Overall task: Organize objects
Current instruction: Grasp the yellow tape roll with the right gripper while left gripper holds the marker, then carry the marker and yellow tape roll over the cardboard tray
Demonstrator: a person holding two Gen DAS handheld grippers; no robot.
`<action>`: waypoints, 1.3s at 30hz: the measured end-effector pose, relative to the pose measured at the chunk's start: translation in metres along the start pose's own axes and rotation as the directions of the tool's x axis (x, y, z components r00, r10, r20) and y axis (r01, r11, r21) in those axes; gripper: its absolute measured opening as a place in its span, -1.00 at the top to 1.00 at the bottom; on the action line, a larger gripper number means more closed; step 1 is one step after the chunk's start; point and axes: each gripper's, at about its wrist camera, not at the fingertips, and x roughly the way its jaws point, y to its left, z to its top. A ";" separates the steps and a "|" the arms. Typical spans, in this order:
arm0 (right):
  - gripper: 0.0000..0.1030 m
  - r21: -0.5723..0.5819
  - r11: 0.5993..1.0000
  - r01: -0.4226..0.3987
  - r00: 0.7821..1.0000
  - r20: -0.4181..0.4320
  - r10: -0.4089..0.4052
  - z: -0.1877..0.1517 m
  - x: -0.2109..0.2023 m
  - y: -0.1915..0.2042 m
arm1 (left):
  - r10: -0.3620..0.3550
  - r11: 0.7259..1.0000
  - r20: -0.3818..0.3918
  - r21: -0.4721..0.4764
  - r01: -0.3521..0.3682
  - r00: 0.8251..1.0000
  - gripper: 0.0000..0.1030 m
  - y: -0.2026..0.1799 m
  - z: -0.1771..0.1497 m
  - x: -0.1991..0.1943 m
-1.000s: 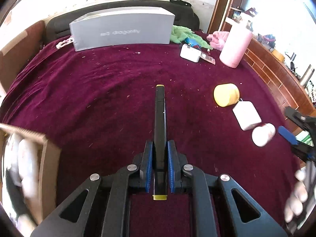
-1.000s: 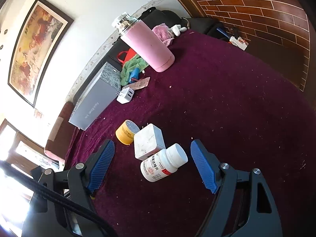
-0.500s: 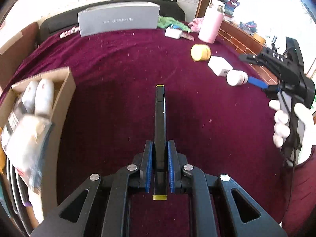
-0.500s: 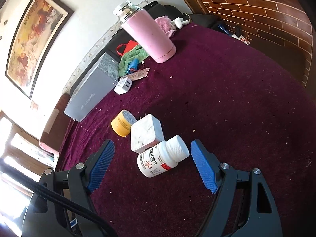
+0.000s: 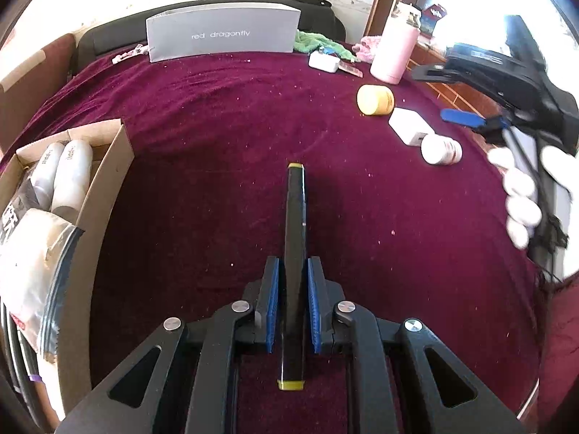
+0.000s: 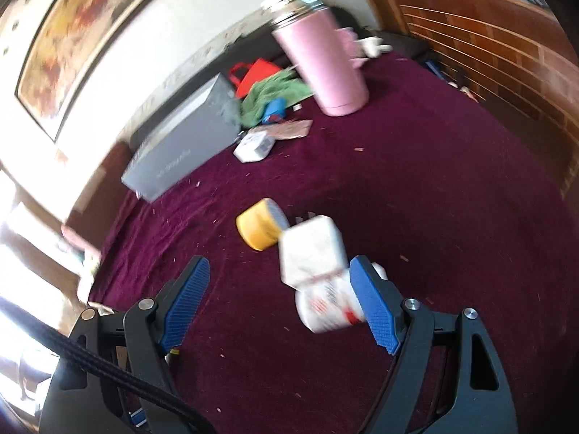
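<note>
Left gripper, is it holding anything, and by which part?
The left gripper clamps a black marker with yellow ends, near its rear end.

A maroon cloth (image 5: 224, 115) is spread over the surface. Scattered on it are seen a grey box (image 5: 224, 36), pink flask (image 5: 392, 54), yellow jar (image 5: 374, 99), white charger (image 5: 410, 126), pill bottle (image 5: 441, 150) and cardboard box (image 5: 105, 188).

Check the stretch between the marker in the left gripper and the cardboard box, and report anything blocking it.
Nothing visible blocks it. The left gripper is shut on the black marker, and only bare maroon cloth lies between it and the open cardboard box at the left. The box already holds white bottles and a bag.
</note>
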 end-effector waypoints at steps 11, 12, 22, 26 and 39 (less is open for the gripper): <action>-0.55 -0.125 0.982 0.145 0.982 -0.104 -0.158 0.027 0.068 0.031 | -0.073 0.996 0.033 -0.051 0.075 0.997 0.73 0.012 0.001 0.001; -0.55 -0.135 0.979 0.155 0.978 -0.117 -0.171 0.028 0.073 0.032 | -0.065 0.997 0.033 -0.044 0.066 0.997 0.73 0.010 0.001 0.001; 0.42 -0.282 0.927 0.248 0.942 -0.152 -0.299 0.022 0.092 0.054 | 0.031 0.999 0.030 0.030 -0.032 0.999 0.73 -0.006 0.002 0.003; 0.43 -0.252 0.944 0.213 0.953 -0.159 -0.257 0.017 0.071 0.057 | 0.025 0.999 0.030 0.033 -0.026 0.999 0.73 -0.004 0.002 0.003; 0.42 -0.207 0.978 0.029 0.988 -0.145 -0.060 -0.053 -0.029 0.064 | -0.133 0.989 0.030 -0.062 0.134 0.991 0.77 0.015 -0.021 -0.028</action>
